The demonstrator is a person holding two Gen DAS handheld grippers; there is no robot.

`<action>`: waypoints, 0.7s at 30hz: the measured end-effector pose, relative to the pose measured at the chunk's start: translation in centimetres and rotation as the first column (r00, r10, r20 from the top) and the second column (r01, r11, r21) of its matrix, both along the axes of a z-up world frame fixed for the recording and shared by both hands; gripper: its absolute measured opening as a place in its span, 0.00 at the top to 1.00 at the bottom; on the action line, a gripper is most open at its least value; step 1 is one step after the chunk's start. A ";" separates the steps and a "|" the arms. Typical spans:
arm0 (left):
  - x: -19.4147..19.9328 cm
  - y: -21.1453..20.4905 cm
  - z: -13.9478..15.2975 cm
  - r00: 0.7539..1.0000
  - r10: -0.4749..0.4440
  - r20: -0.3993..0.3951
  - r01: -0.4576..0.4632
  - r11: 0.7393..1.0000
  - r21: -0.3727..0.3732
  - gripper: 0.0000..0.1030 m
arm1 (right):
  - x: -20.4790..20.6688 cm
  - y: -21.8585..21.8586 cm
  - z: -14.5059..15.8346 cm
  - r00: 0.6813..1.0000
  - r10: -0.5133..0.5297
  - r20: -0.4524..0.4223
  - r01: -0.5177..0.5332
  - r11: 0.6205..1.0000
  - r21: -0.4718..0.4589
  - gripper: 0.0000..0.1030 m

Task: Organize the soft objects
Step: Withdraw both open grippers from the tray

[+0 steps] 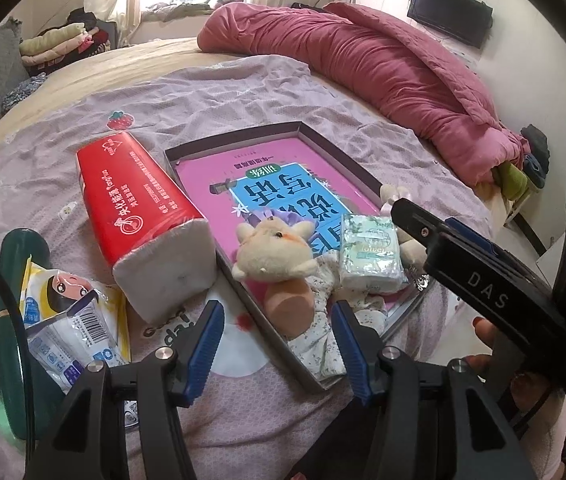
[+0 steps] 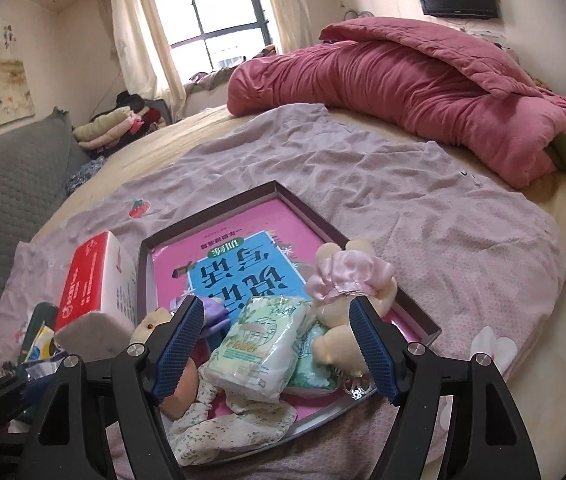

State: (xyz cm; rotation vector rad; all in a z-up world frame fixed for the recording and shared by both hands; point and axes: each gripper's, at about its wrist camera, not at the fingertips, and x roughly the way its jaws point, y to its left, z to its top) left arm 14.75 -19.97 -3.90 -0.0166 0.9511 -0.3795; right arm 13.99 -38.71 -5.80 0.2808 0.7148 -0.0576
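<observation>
A shallow dark box (image 1: 323,136) (image 2: 211,204) lies on the bed with a pink book in it. At its near end are a beige plush doll (image 1: 275,252), a pale tissue pack (image 1: 371,252) (image 2: 263,344), a greenish pack (image 2: 315,364) under it and a plush with a pink bonnet (image 2: 347,276). My left gripper (image 1: 279,348) is open just short of the doll's legs, touching nothing. My right gripper (image 2: 277,346) hangs open above the pale pack, its pads clear of it. In the left wrist view one of its fingers (image 1: 463,256) reaches in from the right.
A red tissue brick (image 1: 143,208) (image 2: 91,280) lies left of the box. Wipe packets (image 1: 67,320) and a dark green object (image 1: 7,292) sit at the near left. A rolled pink quilt (image 2: 423,92) fills the far right of the bed; folded clothes (image 2: 111,124) are far left.
</observation>
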 end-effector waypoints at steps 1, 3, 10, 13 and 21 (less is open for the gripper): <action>-0.1 0.0 0.1 1.000 0.002 0.002 -0.002 1.000 0.001 0.45 | -0.1 -0.1 0.1 1.000 -0.005 0.004 0.005 1.000 0.002 0.26; -0.2 0.1 0.2 1.000 0.002 0.004 -0.002 1.000 0.000 0.45 | -0.2 -0.3 0.1 1.000 -0.011 0.008 0.011 1.000 0.004 0.26; -0.5 0.3 1.0 1.000 0.005 0.018 -0.005 1.000 -0.006 0.43 | -0.8 -0.9 0.4 0.998 -0.061 0.025 0.061 0.998 0.002 0.26; -0.7 0.4 1.4 1.000 0.008 0.024 -0.007 1.000 -0.014 0.43 | -1.1 -1.3 0.5 0.996 -0.080 0.032 0.080 0.997 0.007 0.26; -0.9 1.2 2.1 0.999 0.027 0.039 -0.026 0.999 -0.031 0.42 | -1.8 -1.5 1.1 0.992 -0.112 0.062 0.112 0.994 -0.003 0.26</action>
